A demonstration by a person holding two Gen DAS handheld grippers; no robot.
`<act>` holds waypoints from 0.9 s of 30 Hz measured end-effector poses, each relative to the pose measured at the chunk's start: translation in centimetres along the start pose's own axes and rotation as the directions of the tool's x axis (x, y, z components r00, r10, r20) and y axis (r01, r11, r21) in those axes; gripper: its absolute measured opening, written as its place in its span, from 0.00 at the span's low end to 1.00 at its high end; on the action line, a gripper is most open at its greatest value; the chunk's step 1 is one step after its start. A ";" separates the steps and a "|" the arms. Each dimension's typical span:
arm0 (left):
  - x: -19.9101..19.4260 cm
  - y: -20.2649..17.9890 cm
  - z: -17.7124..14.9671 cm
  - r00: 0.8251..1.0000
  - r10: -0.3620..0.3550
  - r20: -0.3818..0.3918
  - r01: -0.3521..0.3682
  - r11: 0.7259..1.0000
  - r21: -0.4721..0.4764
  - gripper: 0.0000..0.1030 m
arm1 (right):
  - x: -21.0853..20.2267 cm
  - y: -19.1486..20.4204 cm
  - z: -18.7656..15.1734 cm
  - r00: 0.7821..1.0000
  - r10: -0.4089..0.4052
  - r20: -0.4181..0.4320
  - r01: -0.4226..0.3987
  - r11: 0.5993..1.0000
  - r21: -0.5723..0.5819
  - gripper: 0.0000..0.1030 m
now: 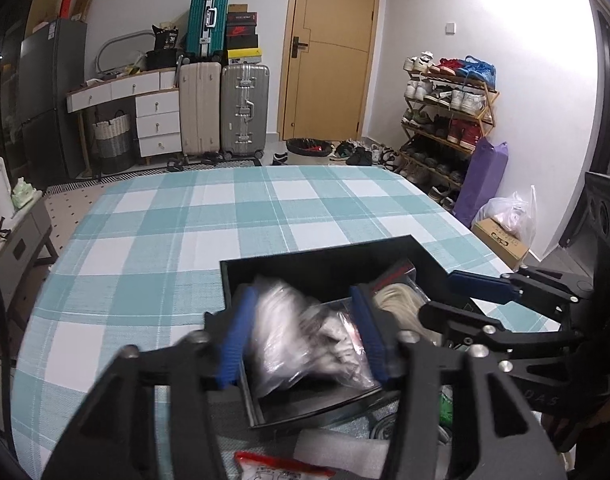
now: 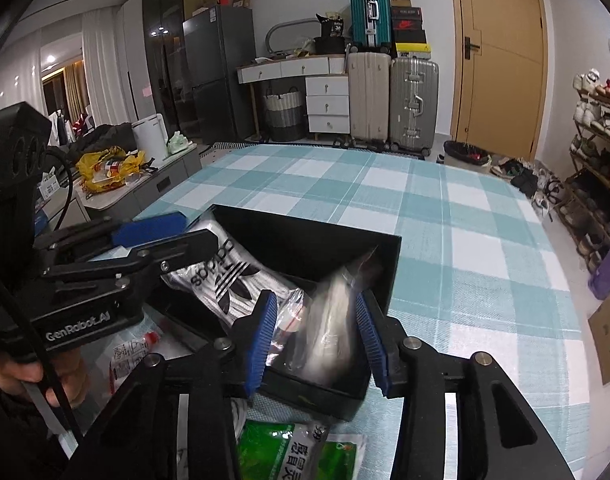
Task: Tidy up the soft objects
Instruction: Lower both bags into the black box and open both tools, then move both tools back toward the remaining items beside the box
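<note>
Right gripper (image 2: 315, 340) sits over the near right part of the black box (image 2: 389, 272), jaws apart, with a clear plastic bag (image 2: 333, 320) between the blue pads (image 2: 261, 336). Bag is motion-blurred; can't tell if the pads touch it, and it looks unclamped. Left gripper (image 1: 301, 340) is over the left half of the same box, jaws also apart, a crinkled clear bag of pale fabric (image 1: 301, 332) between its pads, blurred too.

Handling judgement: both bags are light, soft and slippery. Film will slide and crumple under the pads, nothing fragile inside. Best hold is mid-body where the contents bulk up, not the loose film edge; a firm squeeze is fine.

Also in the box: an adidas-printed bag (image 2: 225, 276) at the left, under the left gripper as seen from the right wrist view, and a cream coiled item (image 1: 401, 300) on the right side.

Near edge, outside the box: green printed packet (image 2: 281, 452), red-and-white packet (image 1: 281, 466), white foam sheet (image 1: 341, 452).

Box stands on the teal checked worktop (image 1: 185, 220), far half bare. Beyond: suitcases (image 1: 225, 108), door (image 1: 329, 52), shoe rack (image 1: 445, 120).
</note>
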State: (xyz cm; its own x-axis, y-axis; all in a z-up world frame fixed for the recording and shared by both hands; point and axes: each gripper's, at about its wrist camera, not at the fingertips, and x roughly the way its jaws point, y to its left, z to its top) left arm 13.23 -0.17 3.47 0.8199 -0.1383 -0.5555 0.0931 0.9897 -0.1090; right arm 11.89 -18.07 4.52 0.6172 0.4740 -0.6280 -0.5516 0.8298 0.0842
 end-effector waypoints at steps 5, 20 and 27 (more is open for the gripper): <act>-1.1 0.2 -0.1 1.000 0.027 -0.005 -0.027 0.999 0.024 0.71 | -1.7 -0.6 -0.4 1.000 -0.023 0.007 0.023 1.000 0.010 0.66; -5.1 1.9 -2.7 0.996 0.089 -0.023 -0.089 0.996 -0.001 1.00 | -5.6 -2.3 -3.8 1.000 -0.008 0.006 0.007 0.990 0.139 0.99; -5.5 2.1 -4.3 0.993 0.106 -0.058 -0.106 0.994 0.001 1.00 | -6.2 -2.3 -5.1 1.000 -0.011 -0.016 0.013 0.989 0.150 0.99</act>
State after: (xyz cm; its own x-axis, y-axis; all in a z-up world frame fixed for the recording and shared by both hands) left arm 6.47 2.47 2.73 0.7913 -0.0347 -0.6105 0.0063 0.9988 -0.0486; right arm 6.47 -24.44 4.32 0.6145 0.4603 -0.6408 -0.4530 0.8708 0.1911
